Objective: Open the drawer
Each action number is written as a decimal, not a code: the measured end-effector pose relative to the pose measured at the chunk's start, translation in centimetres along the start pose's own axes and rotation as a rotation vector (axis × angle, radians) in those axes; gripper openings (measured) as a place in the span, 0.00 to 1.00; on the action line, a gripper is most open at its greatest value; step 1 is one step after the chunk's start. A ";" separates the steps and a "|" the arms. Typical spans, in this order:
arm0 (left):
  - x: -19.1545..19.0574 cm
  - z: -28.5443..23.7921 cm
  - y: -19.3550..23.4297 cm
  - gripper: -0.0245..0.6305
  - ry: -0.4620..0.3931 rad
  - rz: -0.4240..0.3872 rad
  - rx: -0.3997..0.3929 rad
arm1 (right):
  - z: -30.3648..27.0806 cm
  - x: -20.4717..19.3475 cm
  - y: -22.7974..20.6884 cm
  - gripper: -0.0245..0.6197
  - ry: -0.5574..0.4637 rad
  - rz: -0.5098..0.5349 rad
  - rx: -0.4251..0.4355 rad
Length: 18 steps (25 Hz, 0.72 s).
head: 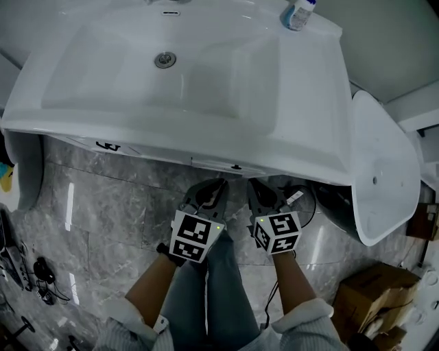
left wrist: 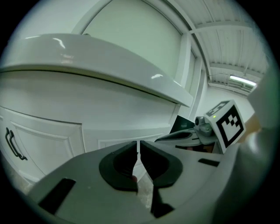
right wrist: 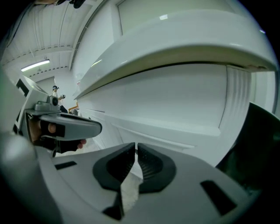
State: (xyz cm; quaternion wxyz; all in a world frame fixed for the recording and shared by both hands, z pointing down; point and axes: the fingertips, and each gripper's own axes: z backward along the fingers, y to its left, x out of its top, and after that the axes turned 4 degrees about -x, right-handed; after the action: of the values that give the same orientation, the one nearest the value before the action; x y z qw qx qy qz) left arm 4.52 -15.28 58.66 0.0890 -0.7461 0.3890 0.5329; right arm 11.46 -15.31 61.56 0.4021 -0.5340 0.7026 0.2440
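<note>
Both my pairs of fingers are pressed together, with nothing pinched in either. On the left gripper [left wrist: 138, 148] the two dark pads meet with only a hairline slit between them, and through it I see pale cabinet front. The right gripper [right wrist: 135, 151] shows the same: tips together, empty, touching nothing. In the head view both sit side by side at lower centre of the frame, each with its marker cube [head: 194, 236] facing up, tips pointing toward the cabinet under the white basin [head: 312, 130]. The drawer [head: 218, 163] shows there only as a thin strip of front with a small dark handle, under the basin's rim and just above my tips; I am near it but apart from it. Only the head view gives me the drain [head: 164, 59] at upper left, a bottle [head: 300, 12] at the top right corner of the basin, the grey stone floor and a cardboard box [head: 374, 291] at lower right. Only the left gripper view shows a curved door handle [left wrist: 13, 144] at far left, and the other gripper at right. The right gripper view adds a fluted trim [right wrist: 238, 96] at right. Neither gripper view shows the drawer's handle.
</note>
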 end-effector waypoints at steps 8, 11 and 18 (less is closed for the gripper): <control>-3.2 -3.3 0.9 0.15 0.075 0.001 -0.023 | -2.0 -2.3 0.0 0.07 0.060 0.041 0.024; -4.4 -4.9 1.1 0.19 0.114 -0.031 -0.046 | -2.8 -3.1 -0.1 0.12 0.090 0.047 0.036; -5.9 -7.2 1.9 0.22 0.185 -0.144 -0.058 | -4.8 -4.1 -0.4 0.13 0.137 0.104 0.028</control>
State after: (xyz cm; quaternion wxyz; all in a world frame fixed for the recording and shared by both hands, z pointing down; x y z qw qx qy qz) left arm 7.73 -17.67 67.26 0.0688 -0.8205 0.3254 0.4650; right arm 10.81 -16.92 67.65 0.3473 -0.5067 0.7584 0.2177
